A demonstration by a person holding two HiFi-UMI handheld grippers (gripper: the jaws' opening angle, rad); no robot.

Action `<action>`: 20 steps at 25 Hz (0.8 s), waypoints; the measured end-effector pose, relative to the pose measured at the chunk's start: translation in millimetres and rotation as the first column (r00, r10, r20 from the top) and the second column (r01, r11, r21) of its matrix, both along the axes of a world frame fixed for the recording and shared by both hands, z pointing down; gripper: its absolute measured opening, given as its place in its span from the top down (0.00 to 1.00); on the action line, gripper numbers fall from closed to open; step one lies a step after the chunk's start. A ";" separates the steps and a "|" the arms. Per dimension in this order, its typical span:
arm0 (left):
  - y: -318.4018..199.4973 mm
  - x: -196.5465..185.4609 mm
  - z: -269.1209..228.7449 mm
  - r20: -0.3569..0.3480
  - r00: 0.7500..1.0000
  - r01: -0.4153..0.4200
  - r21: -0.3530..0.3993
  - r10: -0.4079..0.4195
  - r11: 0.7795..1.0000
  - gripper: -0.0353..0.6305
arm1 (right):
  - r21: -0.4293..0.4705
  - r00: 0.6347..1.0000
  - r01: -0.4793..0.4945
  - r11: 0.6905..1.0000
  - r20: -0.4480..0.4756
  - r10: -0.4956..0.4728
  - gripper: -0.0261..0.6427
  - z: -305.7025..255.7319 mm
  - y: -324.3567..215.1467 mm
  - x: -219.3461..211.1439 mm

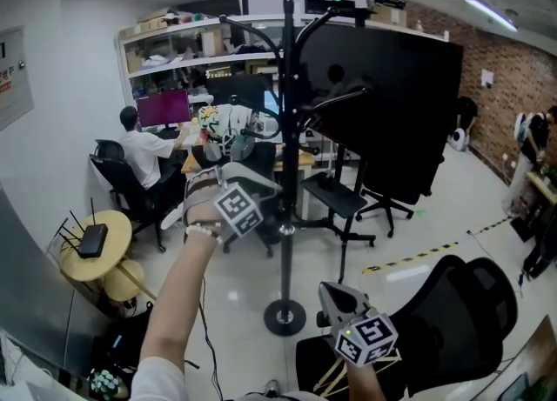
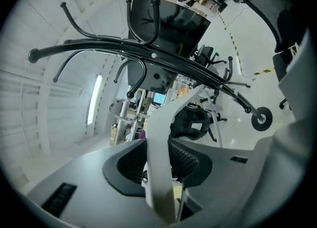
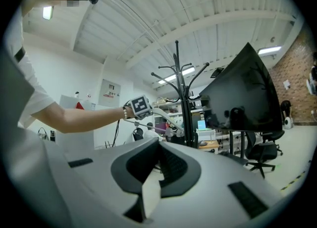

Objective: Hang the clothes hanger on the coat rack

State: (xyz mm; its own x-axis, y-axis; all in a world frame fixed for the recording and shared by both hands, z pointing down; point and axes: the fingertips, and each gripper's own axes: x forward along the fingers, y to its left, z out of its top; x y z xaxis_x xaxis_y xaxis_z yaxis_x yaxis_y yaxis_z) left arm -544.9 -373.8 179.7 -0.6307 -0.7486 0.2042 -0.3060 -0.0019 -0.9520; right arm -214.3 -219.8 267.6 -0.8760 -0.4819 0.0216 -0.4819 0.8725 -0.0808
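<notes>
The black coat rack (image 1: pixel 287 86) stands on a round base in the middle of the floor, its curved hooks at the top. My left gripper (image 1: pixel 259 183) is raised just left of the pole, shut on a white clothes hanger (image 1: pixel 248 173). In the left gripper view the hanger (image 2: pixel 159 138) runs up between the pads of the left gripper (image 2: pixel 158 158), with the rack's pole and hooks (image 2: pixel 163 60) close ahead. My right gripper (image 1: pixel 332 297) hangs low near the rack's base. In its own view the right gripper (image 3: pixel 158 158) is shut and holds nothing, facing the rack (image 3: pixel 185 103) and the hanger (image 3: pixel 166 118).
A black mesh office chair (image 1: pixel 461 304) stands at the bottom right. A large black panel on a stand (image 1: pixel 392 103) is behind the rack. A round yellow table (image 1: pixel 109 256) is at the left. A person (image 1: pixel 144 151) sits at a desk beyond.
</notes>
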 end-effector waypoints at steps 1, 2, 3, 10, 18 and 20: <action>-2.6 -1.2 -2.7 0.011 1.000 0.000 0.000 0.000 1.000 0.74 | 0.002 1.000 -0.004 1.000 0.001 0.004 0.95 0.0 -1.3 1.2; -4.3 -2.6 -5.4 0.019 1.000 0.001 0.001 -0.001 1.000 0.74 | 0.002 1.000 -0.009 1.000 0.001 0.009 0.95 0.5 -2.5 3.0; -5.6 -3.4 -8.2 0.027 1.000 0.003 0.005 -0.003 1.000 0.74 | 0.000 1.000 -0.015 1.000 0.001 0.015 0.95 1.2 -3.7 5.4; -27.5 16.1 -27.8 0.108 0.994 -0.020 0.017 0.018 1.000 0.74 | -0.005 0.999 -0.032 0.999 0.020 0.032 0.95 -0.8 -12.9 10.1; -54.5 30.9 -11.6 0.106 0.993 -0.043 -0.016 0.044 0.999 0.74 | -0.009 0.998 -0.063 0.998 0.028 0.063 0.95 -1.0 -24.7 19.6; -61.6 33.1 -4.8 0.099 0.994 -0.047 -0.022 0.049 0.999 0.74 | -0.012 0.997 -0.074 0.997 0.030 0.075 0.95 -0.4 -28.2 23.7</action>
